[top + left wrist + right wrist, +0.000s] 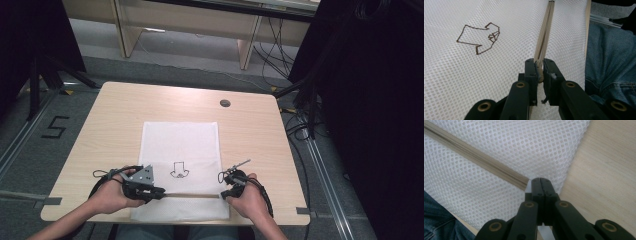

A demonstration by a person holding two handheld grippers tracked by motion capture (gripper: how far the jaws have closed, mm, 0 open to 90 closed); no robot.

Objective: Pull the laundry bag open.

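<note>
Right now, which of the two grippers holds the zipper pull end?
The left gripper: its fingers pinch the zipper pull. The right gripper is shut on the mesh bag at the zipper's other end.

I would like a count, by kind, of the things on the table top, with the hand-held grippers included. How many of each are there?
White mesh bag with a beige zipper and a brown printed mark: 1
Hand-held grippers, left gripper and right gripper: 2
Dark round cap in the table, at: 1
Total: 4
</note>
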